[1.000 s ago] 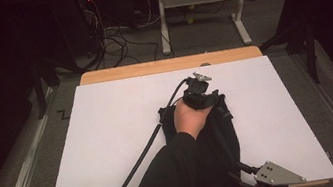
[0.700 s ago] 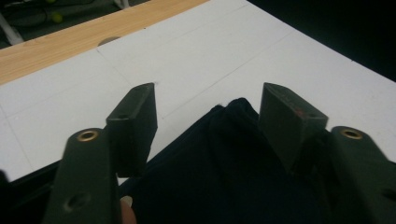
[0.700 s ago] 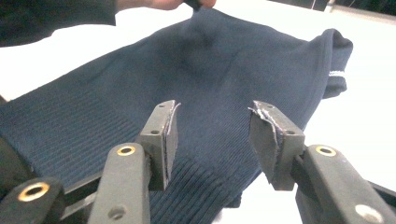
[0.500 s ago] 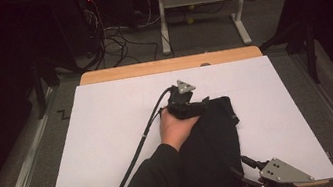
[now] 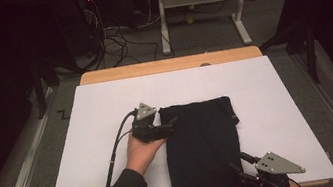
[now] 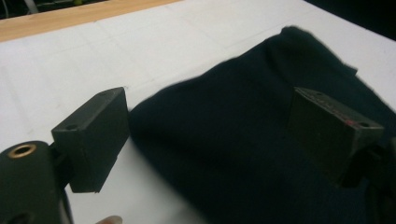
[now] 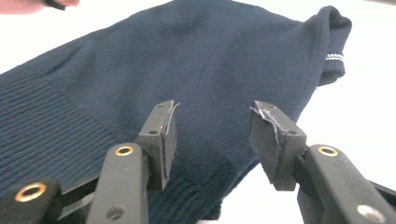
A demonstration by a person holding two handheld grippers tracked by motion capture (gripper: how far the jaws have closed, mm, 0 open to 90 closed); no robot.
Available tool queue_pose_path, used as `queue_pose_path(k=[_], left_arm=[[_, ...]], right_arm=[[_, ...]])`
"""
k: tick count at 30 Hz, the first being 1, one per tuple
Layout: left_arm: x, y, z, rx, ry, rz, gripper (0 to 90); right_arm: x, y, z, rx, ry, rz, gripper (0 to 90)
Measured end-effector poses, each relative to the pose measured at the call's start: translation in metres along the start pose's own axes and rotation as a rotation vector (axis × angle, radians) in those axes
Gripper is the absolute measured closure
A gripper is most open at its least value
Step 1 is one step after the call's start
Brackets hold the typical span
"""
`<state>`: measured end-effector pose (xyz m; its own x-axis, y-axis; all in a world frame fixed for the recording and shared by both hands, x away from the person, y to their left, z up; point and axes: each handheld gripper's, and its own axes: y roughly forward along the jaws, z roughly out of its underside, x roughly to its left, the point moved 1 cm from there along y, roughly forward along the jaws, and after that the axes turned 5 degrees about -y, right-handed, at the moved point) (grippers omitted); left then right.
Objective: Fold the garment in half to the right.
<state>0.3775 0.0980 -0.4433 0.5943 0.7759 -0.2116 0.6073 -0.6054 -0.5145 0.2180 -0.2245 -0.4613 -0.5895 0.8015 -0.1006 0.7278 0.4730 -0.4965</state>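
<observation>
- Folding a dark navy knitted sweater (image 5: 203, 153) looks to be the work in hand; it lies as a long folded rectangle on the white sheet-covered surface (image 5: 277, 101), right of centre, reaching from the middle to the near edge
- Its ribbed hem lies at the near end, and a cuff with a thin pale stripe (image 7: 334, 57) pokes out at the far right corner
- Left hand-held gripper (image 5: 169, 126) sits at the sweater's far left corner with its jaws wide apart; they have just been opening, and nothing is pinched between them, the cloth lying beneath and beyond the pads
- Right hand-held gripper (image 7: 212, 135) hovers at the near end over the ribbed hem, jaws partly apart; the pads press on no cloth, though frayed tape shows on their faces
- Judging by this, one fold has just been laid down and let go, so the step is the release and re-positioning between folds
- Next move likely calls for a fresh grip: both grippers taking the near hem, or one end of the rectangle, to bring it over toward the far end
- Each would need to catch every layer at the edge, since a grip on the top layer alone could pull the fold open
- Lifting both corners evenly should keep the edges square
</observation>
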Motion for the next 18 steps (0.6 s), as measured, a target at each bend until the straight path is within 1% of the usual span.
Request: queue_pose_path(k=[3,6,12,14,18], left_arm=[[0.012,-0.014,0.013,-0.003,-0.008,-0.008,10.0],[0.024,-0.027,0.025,0.006,-0.009,-0.028,7.7],[0.049,-0.057,0.051,0.001,-0.038,-0.032,0.0],[0.056,-0.069,0.061,-0.008,-0.056,-0.033,0.0],[0.065,-0.091,0.084,-0.010,-0.066,-0.061,0.0]], right_arm=[[-0.003,0.003,0.002,0.006,0.006,0.012,51.5],[-0.007,0.006,0.003,0.017,0.012,0.022,51.3],[-0.010,0.008,0.006,0.027,0.028,0.040,51.1],[-0.011,0.008,0.007,0.031,0.029,0.044,51.0],[-0.012,0.005,0.008,0.021,0.031,0.053,50.5]])
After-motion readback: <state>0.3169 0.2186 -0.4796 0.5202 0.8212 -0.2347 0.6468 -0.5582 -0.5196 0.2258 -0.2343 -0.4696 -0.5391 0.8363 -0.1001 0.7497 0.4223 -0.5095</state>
